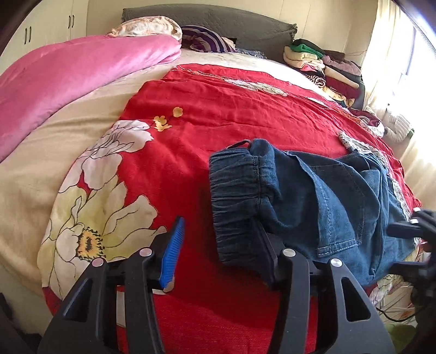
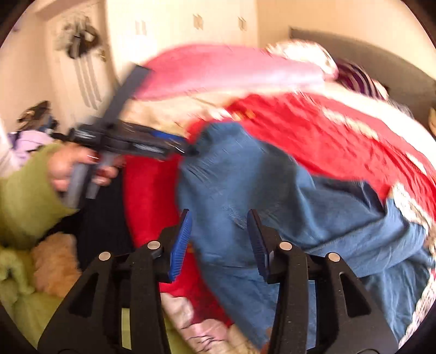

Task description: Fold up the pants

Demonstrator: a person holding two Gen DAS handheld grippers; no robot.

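Observation:
Blue denim pants [image 1: 313, 198] lie crumpled on the red floral bedspread [image 1: 207, 109], elastic waistband toward me. My left gripper [image 1: 220, 245] is open; its right finger lies under the waistband edge and its left blue pad [image 1: 173, 256] rests on the red cover. In the blurred right wrist view the pants [image 2: 245, 190] spread across the bed. My right gripper [image 2: 220, 242] is open just above the denim, holding nothing. The left gripper [image 2: 152, 144] shows there too, at the pants' waist end, held by a hand in a green sleeve.
A pink quilt [image 1: 81, 73] lies at the bed's left, pillows and a grey headboard [image 1: 218, 19] at the back. A stack of folded clothes [image 1: 321, 65] sits at the far right near the window. Green fabric [image 2: 27, 272] lies below the bed edge.

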